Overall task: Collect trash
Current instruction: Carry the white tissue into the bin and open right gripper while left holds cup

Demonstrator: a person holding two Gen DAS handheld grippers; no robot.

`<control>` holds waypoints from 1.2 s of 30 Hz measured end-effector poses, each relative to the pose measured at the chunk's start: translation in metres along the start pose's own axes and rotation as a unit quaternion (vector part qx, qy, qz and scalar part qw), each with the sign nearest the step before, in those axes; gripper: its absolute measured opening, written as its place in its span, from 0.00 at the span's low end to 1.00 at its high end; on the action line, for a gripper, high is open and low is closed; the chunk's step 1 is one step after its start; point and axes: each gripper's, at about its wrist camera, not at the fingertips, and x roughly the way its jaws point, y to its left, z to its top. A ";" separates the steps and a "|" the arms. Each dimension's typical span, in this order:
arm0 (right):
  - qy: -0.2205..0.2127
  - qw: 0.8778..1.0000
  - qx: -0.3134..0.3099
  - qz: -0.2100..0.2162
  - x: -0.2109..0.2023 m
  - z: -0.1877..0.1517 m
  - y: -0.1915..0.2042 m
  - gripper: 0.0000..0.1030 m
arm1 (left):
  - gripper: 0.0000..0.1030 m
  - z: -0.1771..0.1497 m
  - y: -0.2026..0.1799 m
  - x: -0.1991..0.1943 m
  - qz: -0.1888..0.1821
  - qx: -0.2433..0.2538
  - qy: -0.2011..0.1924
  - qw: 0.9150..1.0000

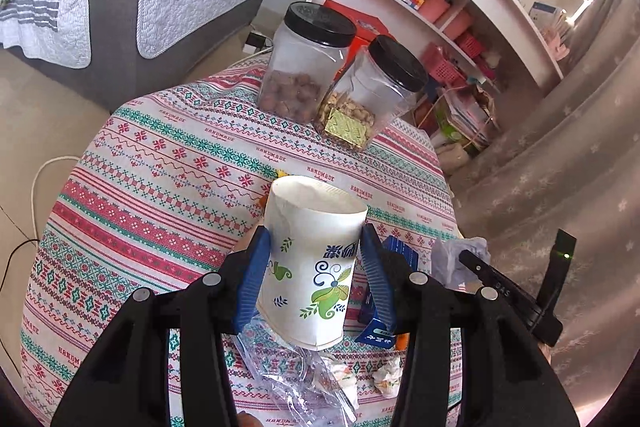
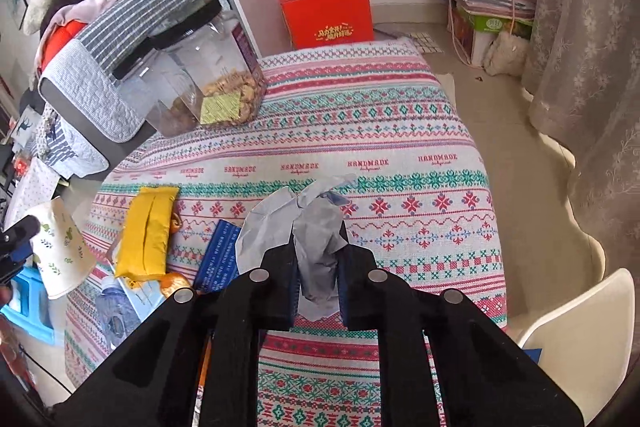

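My left gripper (image 1: 314,259) is shut on a white paper cup (image 1: 310,259) with green and blue floral print, held above the table. The cup also shows at the left edge of the right wrist view (image 2: 60,247). My right gripper (image 2: 318,267) is shut on a crumpled grey tissue (image 2: 312,227), lifted over the patterned tablecloth (image 2: 360,131). Below the cup lie a clear plastic wrapper (image 1: 296,379), a crumpled paper wad (image 1: 386,377) and a blue carton (image 1: 376,331).
Two clear jars with black lids (image 1: 304,63) (image 1: 372,91) stand at the table's far side. A yellow tissue pack (image 2: 146,231), blue booklet (image 2: 220,255) and plastic bottle (image 2: 116,311) lie at left. A white chair (image 2: 584,331) stands at right; a red box (image 2: 328,7) sits on the floor.
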 end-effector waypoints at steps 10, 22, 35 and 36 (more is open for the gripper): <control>-0.078 0.997 -0.025 0.013 -0.072 0.002 0.028 0.14 | 0.45 0.001 -0.018 -0.026 -0.017 0.009 -0.045 0.999; -0.128 0.991 0.012 -0.039 -0.129 -0.009 -0.009 0.14 | 0.45 -0.008 -0.061 -0.042 -0.062 0.050 -0.073 0.994; -0.166 0.959 0.107 -0.205 -0.192 -0.050 -0.089 0.15 | 0.45 -0.025 -0.106 -0.032 -0.082 0.089 -0.061 0.991; -0.159 0.955 0.112 -0.224 -0.193 -0.055 -0.096 0.15 | 0.45 -0.027 -0.109 -0.031 -0.083 0.092 -0.060 0.991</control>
